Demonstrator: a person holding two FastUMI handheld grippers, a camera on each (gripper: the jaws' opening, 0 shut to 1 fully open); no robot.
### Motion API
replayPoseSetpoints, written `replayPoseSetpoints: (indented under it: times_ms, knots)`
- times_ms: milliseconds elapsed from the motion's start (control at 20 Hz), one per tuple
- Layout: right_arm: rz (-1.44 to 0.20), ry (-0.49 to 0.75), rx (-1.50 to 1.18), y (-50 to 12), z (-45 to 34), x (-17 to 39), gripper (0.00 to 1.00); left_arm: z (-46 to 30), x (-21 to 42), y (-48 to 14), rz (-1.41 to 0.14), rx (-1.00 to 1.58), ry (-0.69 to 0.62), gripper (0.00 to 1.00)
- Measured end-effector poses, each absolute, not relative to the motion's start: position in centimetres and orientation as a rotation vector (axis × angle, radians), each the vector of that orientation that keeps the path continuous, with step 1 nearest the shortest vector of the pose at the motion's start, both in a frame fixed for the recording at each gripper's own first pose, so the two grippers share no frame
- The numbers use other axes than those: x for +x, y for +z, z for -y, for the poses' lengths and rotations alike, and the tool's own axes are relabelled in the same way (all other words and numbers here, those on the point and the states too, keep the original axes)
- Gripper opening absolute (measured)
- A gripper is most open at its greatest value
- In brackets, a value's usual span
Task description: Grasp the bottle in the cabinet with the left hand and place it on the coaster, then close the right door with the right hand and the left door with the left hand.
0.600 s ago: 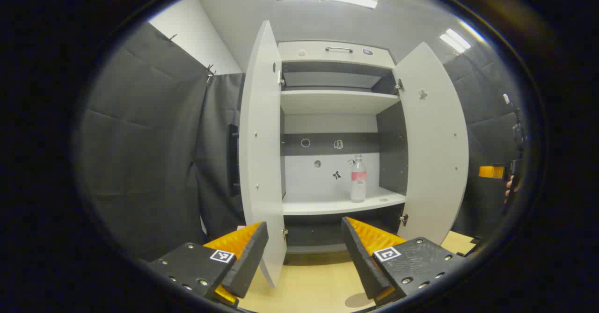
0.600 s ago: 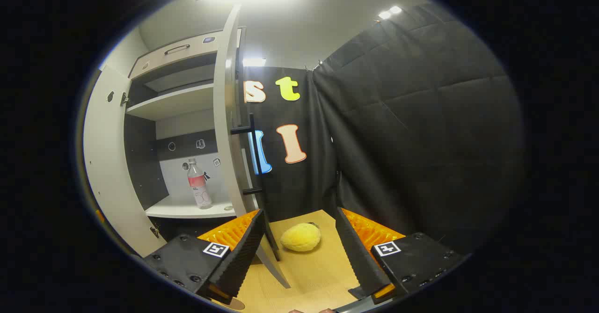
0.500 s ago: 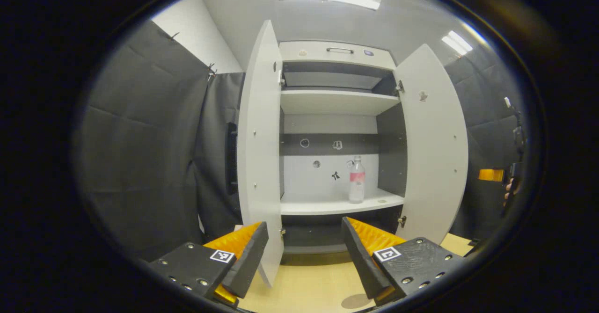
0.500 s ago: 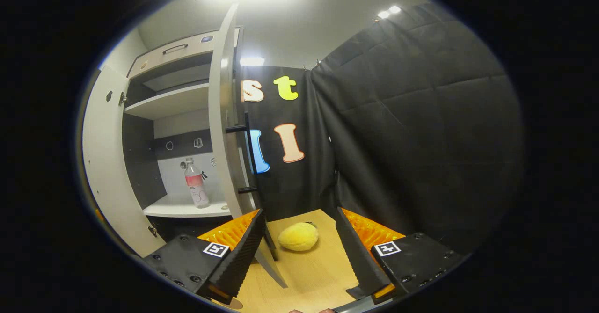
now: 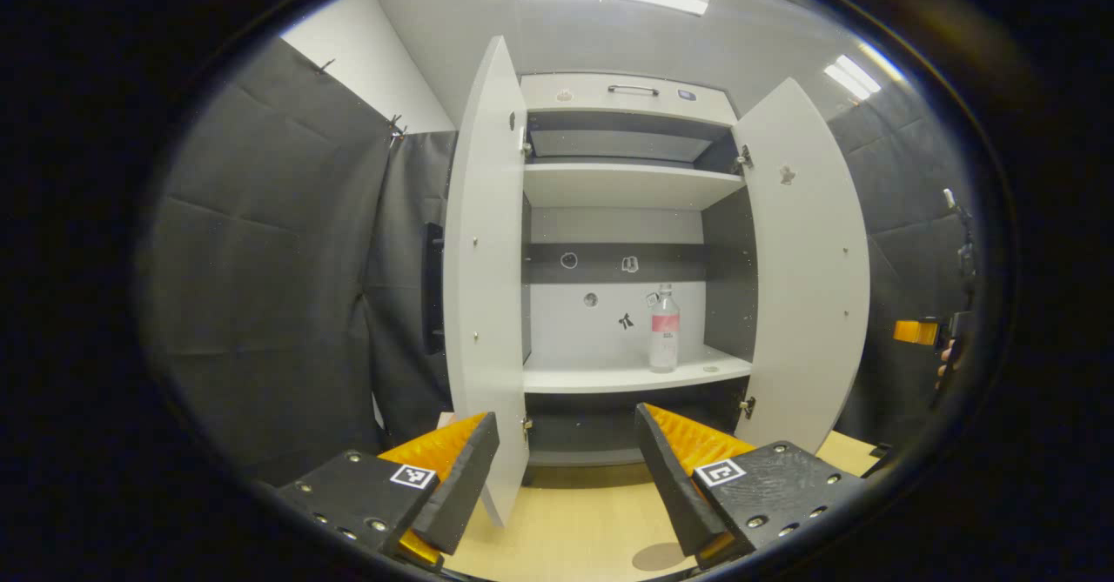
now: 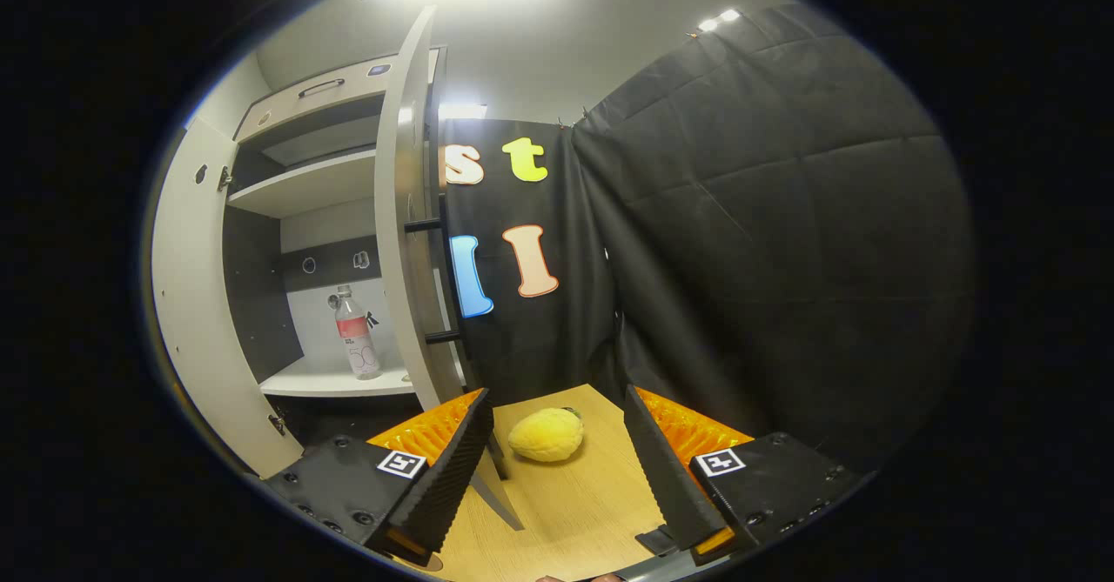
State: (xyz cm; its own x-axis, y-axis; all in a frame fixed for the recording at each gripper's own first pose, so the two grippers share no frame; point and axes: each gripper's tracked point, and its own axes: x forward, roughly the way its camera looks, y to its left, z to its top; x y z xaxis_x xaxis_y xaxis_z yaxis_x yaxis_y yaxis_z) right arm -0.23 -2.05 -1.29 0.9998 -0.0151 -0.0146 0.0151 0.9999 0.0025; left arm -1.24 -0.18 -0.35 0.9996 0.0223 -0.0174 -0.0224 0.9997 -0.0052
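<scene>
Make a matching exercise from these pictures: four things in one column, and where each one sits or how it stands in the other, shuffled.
Things:
1. bottle
2. yellow plush toy
3. left claw
4. cabinet doors

Places or states:
A. on the wooden table
B. open, holding nothing
C. upright on the lower cabinet shelf
D. both swung open

Pairs: 1-C, 2-A, 3-B, 4-D
</scene>
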Motion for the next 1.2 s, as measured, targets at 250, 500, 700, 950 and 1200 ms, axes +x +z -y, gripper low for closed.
replayPoseSetpoints:
  times_ms: [250,500,700,950,1200]
  knots:
    - [-0.016,-0.008,0.017,-1.4,2.1,-0.4,0.96,-0.4,-2.2,0.0,-0.012,0.005,0.037,0.92]
    - [-0.017,-0.038,0.041,-0.9,3.3,0.0,0.96,0.2,-1.2,0.2,-0.007,-0.020,0.021,0.84]
    - [-0.016,-0.090,0.050,-0.6,5.3,0.1,0.96,2.0,1.2,0.8,0.002,-0.012,-0.025,0.99]
    - [0.003,-0.190,0.050,0.2,8.5,-0.4,0.96,6.2,6.0,1.4,0.005,-0.036,-0.143,0.92]
    - [-0.013,-0.294,0.068,0.1,12.0,-0.3,0.96,10.1,13.9,2.0,0.006,-0.056,-0.218,0.92]
